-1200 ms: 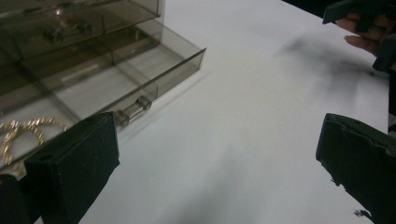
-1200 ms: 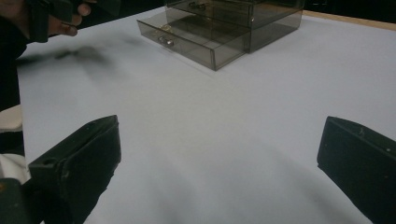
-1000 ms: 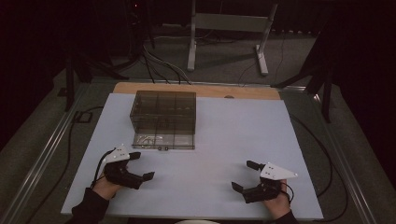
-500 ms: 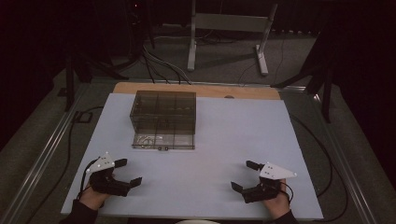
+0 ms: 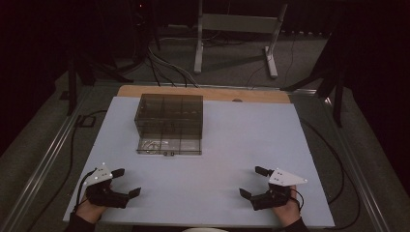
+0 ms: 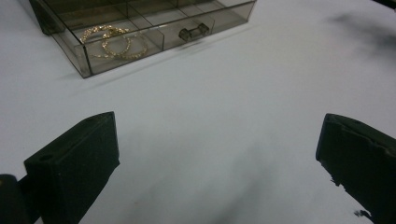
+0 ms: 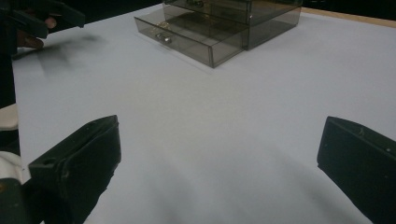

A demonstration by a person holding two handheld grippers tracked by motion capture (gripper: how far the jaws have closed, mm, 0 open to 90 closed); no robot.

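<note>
A smoky clear drawer box stands on the white table top, left of centre toward the back. Its bottom drawer is pulled out toward me; in the left gripper view gold chains lie in the drawer beside a small handle. My left gripper rests near the front left corner, open and empty, its jaws wide apart. My right gripper sits near the front right, also open and empty, facing the drawer box.
A strip of bare wood runs along the table's far edge. Behind the table a grey metal stand and cables are on the floor. A metal rail runs along the table's left side.
My left gripper has slid left and back toward the front edge, away from the open drawer. The right gripper has stayed put.
</note>
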